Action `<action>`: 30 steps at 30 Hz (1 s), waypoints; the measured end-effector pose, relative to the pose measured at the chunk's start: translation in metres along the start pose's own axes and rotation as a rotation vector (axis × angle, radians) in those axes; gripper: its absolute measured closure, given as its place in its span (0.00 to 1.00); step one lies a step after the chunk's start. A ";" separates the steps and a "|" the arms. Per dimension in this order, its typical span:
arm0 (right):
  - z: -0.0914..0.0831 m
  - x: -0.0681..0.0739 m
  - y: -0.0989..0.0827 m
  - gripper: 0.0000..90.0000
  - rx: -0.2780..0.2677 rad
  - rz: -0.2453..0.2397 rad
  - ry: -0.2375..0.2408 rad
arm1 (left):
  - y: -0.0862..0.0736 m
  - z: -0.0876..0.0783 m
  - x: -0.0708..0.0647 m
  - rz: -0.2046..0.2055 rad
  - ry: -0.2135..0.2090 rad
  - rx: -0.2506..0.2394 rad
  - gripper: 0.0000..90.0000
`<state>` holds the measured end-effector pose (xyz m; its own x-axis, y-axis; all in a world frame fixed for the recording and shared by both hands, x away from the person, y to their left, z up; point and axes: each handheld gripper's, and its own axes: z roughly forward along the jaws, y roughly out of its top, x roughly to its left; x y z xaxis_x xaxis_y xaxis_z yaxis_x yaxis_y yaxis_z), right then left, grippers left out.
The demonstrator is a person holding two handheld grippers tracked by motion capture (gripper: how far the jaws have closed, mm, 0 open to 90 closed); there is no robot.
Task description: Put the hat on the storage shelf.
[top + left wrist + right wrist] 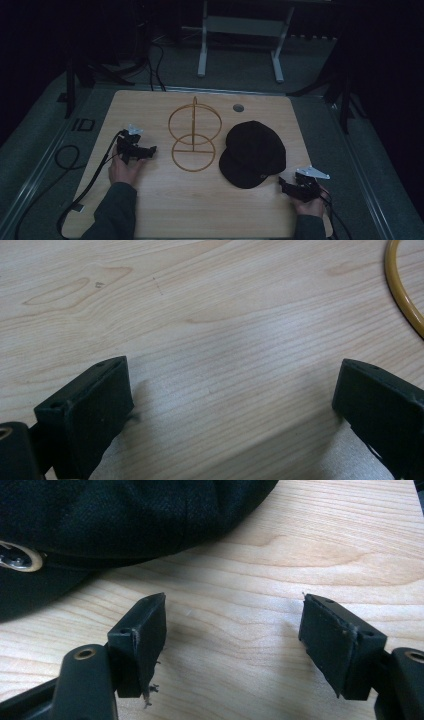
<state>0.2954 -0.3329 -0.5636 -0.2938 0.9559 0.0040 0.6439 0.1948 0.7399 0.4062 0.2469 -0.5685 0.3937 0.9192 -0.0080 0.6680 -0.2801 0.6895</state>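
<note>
Centrally wire stand [194, 134], black cap [254, 152] beside

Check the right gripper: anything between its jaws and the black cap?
Nothing visible. The right gripper is open with bare table between its jaws and the black cap just ahead. In the high view the wire stand sits on the cap's far side, off that path.
</note>
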 end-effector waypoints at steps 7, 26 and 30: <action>-0.001 0.000 -0.001 0.31 -0.001 -0.017 0.017 | 0.000 0.000 0.000 0.000 0.000 0.000 0.03; -0.018 0.007 0.012 0.49 0.134 -0.185 0.104 | 0.000 0.000 0.000 0.000 0.000 0.000 0.03; -0.024 0.010 0.019 0.48 0.141 -0.192 0.144 | 0.000 0.000 0.000 0.000 0.000 0.000 0.03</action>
<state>0.2874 -0.3251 -0.5334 -0.5107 0.8594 -0.0245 0.6559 0.4079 0.6352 0.4060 0.2468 -0.5685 0.3937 0.9192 -0.0078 0.6680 -0.2802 0.6894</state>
